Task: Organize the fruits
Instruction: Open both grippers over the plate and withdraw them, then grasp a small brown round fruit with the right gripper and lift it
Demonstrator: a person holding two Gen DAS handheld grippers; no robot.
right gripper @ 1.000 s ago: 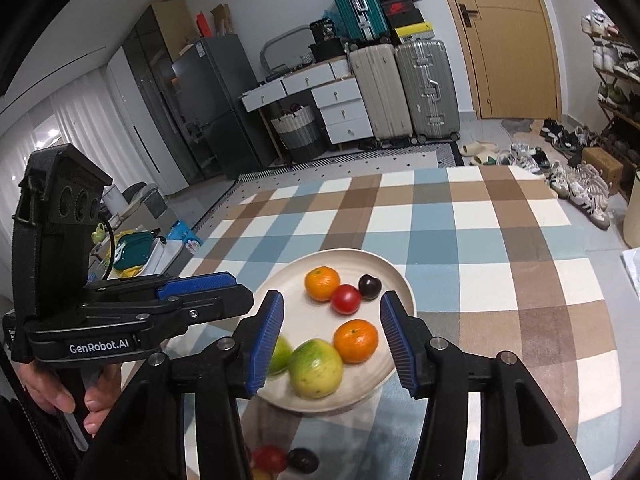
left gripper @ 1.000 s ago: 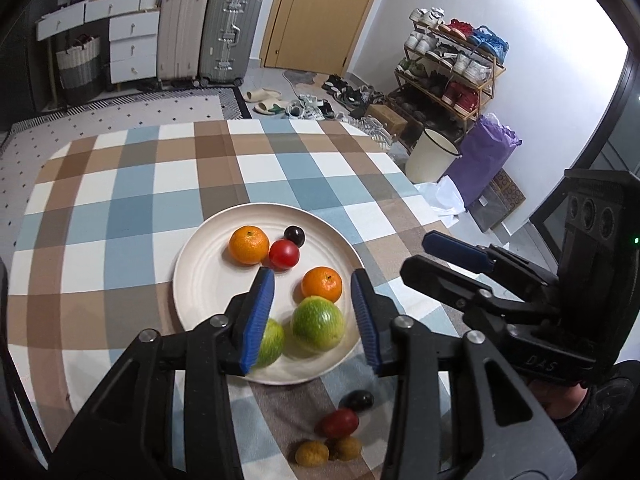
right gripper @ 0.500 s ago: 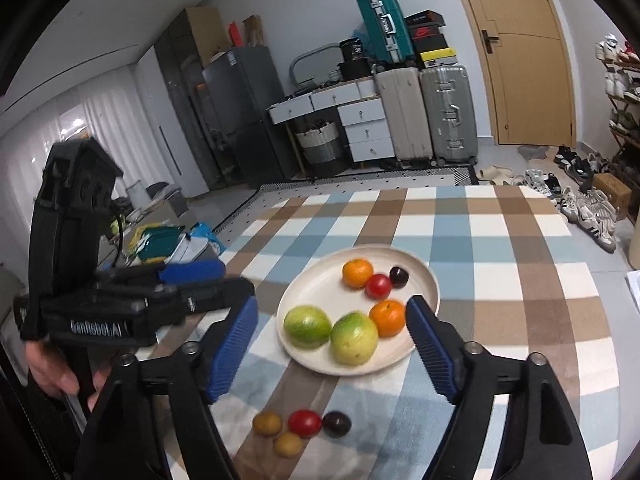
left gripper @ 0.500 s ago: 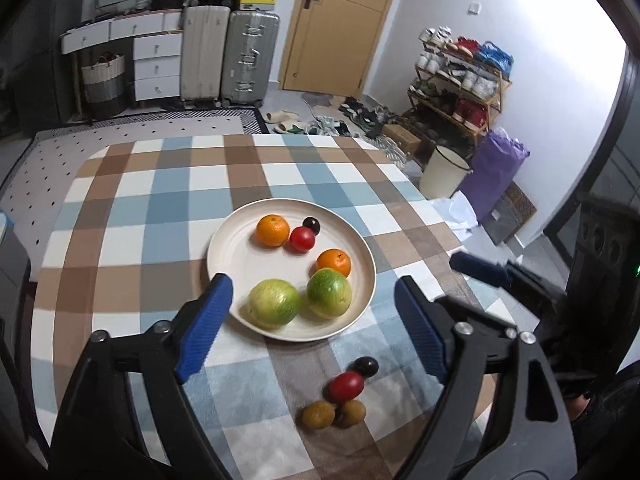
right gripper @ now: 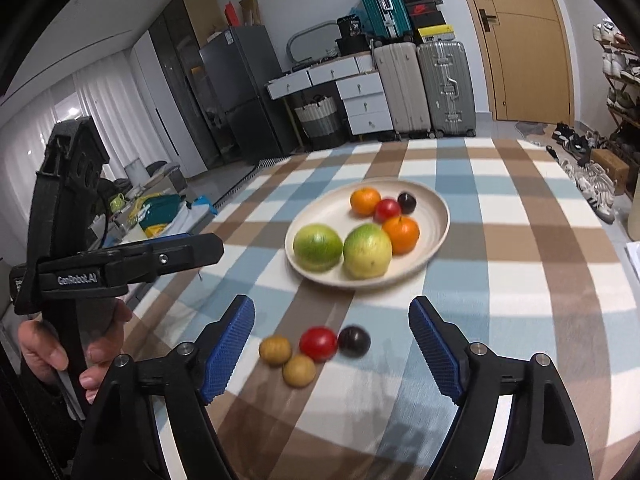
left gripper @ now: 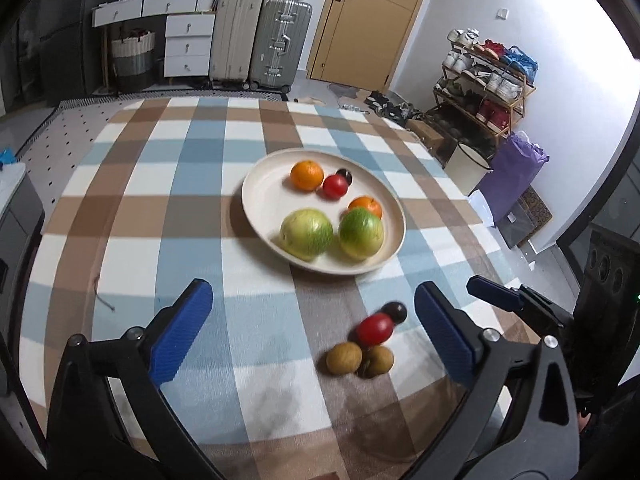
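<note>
A cream plate (left gripper: pixel 256 200) (right gripper: pixel 320 216) holds two green fruits (left gripper: pixel 306 234) (right gripper: pixel 318 247), two oranges (left gripper: pixel 307 175), a red tomato (left gripper: pixel 334 187) and a dark plum (left gripper: pixel 345 175). On the cloth in front of it lie a loose red tomato (left gripper: pixel 374 330) (right gripper: pixel 318 343), a dark fruit (left gripper: pixel 396 313) (right gripper: pixel 354 340) and two brown longans (left gripper: pixel 344 358) (right gripper: pixel 275 350). My left gripper (left gripper: pixel 312 332) hangs over the cloth left of this cluster, jaws opening, nothing between them. My right gripper (right gripper: pixel 332 320) hovers above the cluster, jaws opening, pads clear of the fruit.
A blue, brown and white checked cloth (left gripper: pixel 160 208) covers the round table. Its edge drops off at the right, above a purple bag (left gripper: pixel 516 172) and a white bin (left gripper: pixel 466 162). Suitcases (left gripper: pixel 260 40) and a shoe rack (left gripper: pixel 488 76) stand beyond. A hand (right gripper: pixel 52 356) grips the left gripper's handle.
Both grippers have drawn back from the plate toward the near table edge, and their jaws have widened. The loose fruit cluster now lies close ahead of the fingers.
</note>
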